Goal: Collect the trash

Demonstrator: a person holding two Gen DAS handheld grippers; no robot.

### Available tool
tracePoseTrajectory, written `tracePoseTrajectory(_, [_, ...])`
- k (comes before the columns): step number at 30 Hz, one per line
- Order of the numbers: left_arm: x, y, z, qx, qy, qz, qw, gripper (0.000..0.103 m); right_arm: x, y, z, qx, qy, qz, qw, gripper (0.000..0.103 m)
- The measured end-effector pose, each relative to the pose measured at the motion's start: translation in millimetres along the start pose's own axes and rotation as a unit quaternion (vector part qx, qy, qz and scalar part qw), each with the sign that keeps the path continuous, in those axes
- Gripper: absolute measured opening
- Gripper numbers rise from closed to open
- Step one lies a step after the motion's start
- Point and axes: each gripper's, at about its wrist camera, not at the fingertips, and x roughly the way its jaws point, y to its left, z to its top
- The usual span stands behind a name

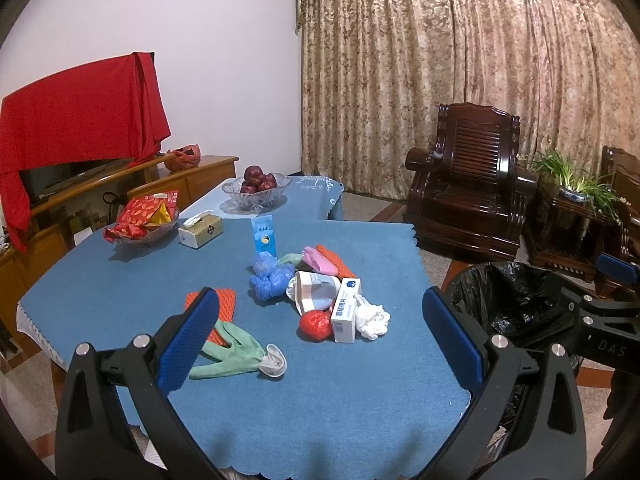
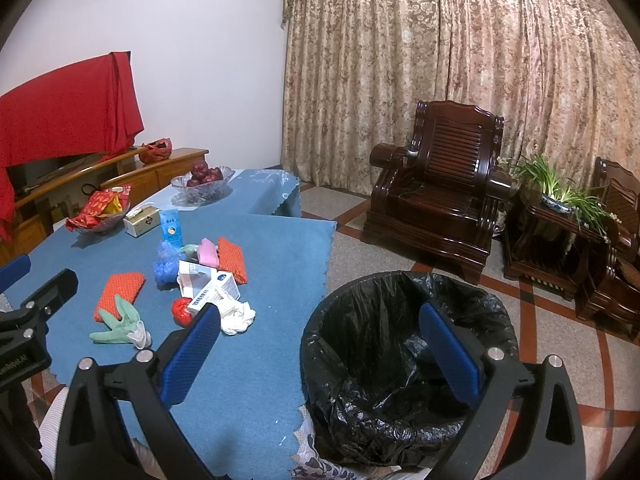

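A pile of trash lies mid-table on the blue cloth point(image 1: 320, 392): a green glove point(image 1: 228, 354), orange foam net point(image 1: 226, 302), crumpled blue bag point(image 1: 270, 276), red bag point(image 1: 316, 324), white box point(image 1: 345, 310) and white tissue wad point(image 1: 374, 318). My left gripper point(image 1: 319, 294) hovers open above the table's near side, nothing between its fingers. A bin with a black liner point(image 2: 400, 344) stands on the floor right of the table. My right gripper point(image 2: 319, 310) is open and empty over the bin's near rim. The same pile point(image 2: 208, 280) appears left of it.
At the table's far left sit a glass bowl of red snack packets point(image 1: 144, 220), a tissue box point(image 1: 200, 230) and a blue wipes pack point(image 1: 264, 238). An apple bowl point(image 1: 256, 188) stands behind. A dark wooden armchair point(image 2: 436, 196) and potted plant point(image 2: 560, 192) stand beyond the bin.
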Motion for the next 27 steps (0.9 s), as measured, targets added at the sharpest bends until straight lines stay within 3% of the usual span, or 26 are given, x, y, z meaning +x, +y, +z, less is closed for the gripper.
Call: tracePoseTrajectory(27, [8, -1, -15, -0.002, 0.004, 0.002, 1.0000, 0.098, 2, 1, 0, 0.000, 0.001, 0.000, 1.000, 0.097])
